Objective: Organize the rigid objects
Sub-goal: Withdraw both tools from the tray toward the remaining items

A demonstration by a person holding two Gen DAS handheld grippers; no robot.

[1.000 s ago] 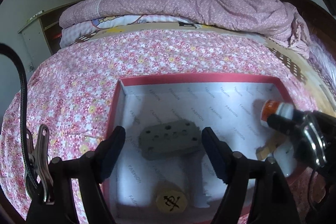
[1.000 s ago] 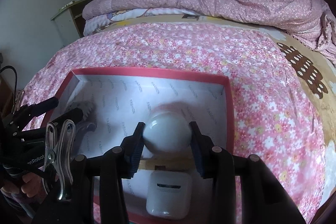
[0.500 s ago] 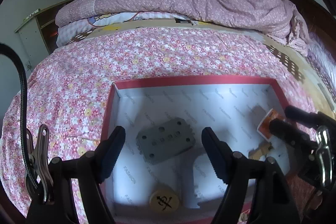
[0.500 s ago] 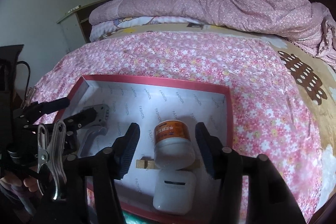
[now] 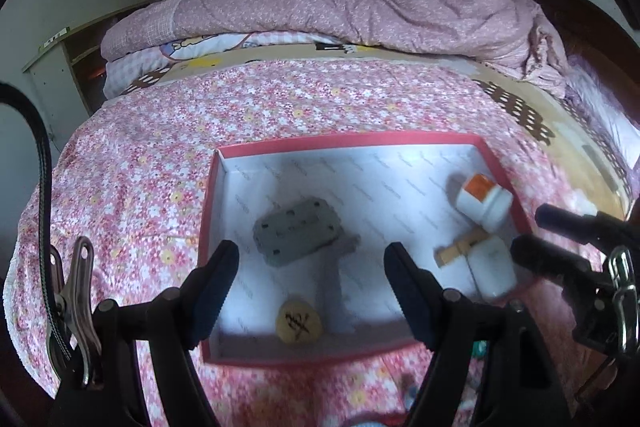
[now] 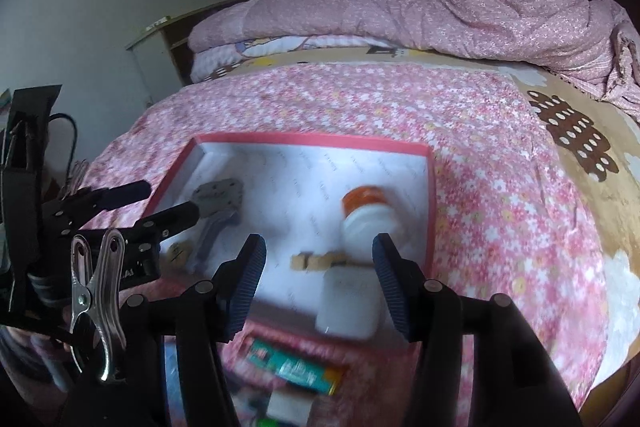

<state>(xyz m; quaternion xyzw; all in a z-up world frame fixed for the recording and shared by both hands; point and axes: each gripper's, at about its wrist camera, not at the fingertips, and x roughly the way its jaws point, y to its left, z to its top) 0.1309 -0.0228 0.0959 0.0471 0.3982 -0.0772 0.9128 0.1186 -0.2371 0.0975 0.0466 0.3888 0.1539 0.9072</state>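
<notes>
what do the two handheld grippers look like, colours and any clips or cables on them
Both the left gripper and right gripper are black plastic with dark blue ribbed pads on the fingers. Each carries a silver metal spring clip; a black cable loops beside the left one.

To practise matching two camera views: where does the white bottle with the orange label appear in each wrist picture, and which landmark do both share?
Left wrist view: the white bottle lies on its side at the right of the red-rimmed box, by the right wall.
Right wrist view: the white bottle lies right of centre, just beyond the open right tongs.
Shared landmark: the white case nearer the camera.
</notes>
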